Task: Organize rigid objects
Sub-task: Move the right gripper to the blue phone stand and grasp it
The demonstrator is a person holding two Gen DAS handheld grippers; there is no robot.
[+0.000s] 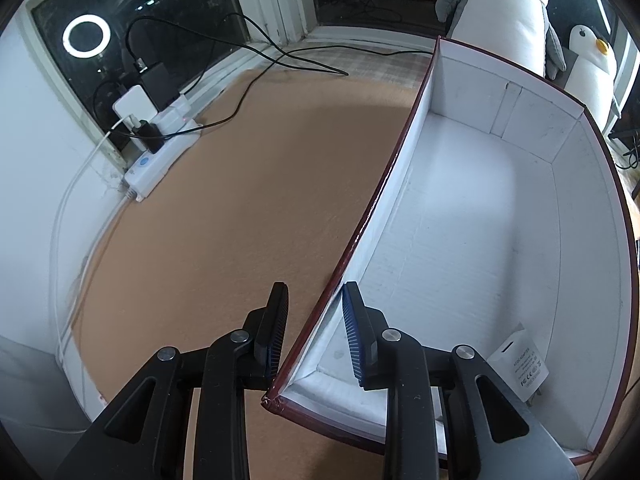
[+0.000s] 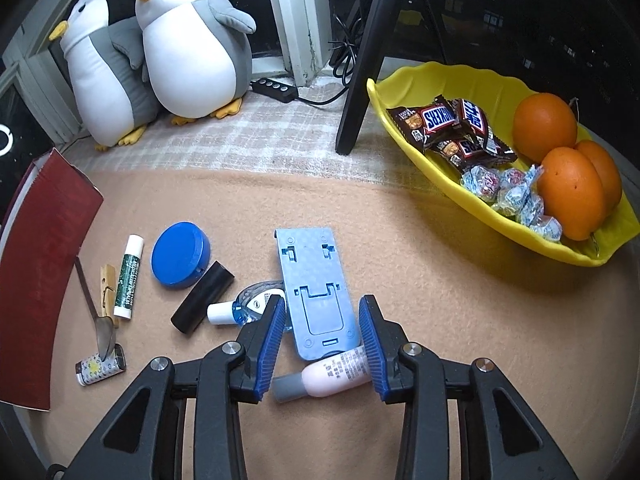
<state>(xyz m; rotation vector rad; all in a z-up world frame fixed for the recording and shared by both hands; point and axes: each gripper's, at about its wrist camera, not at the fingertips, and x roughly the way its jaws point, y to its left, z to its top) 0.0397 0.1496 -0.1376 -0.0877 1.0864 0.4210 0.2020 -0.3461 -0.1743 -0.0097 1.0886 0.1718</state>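
Left tool: straddles the box wall, fingers either side and not visibly pinching, likely steadying it.
Right tool: spread over the blue stand, pads not touching.
Stand: flat on the worktop, a pink tube at its near end.
Box: a white adapter inside.

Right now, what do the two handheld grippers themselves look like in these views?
Both are alike: the left gripper and right gripper have matte black linkage arms with cut-out slots, joined by round silver pivot pins. Each finger ends in a black block faced with a ribbed blue pad. No cables, markings, hands or sleeves show.
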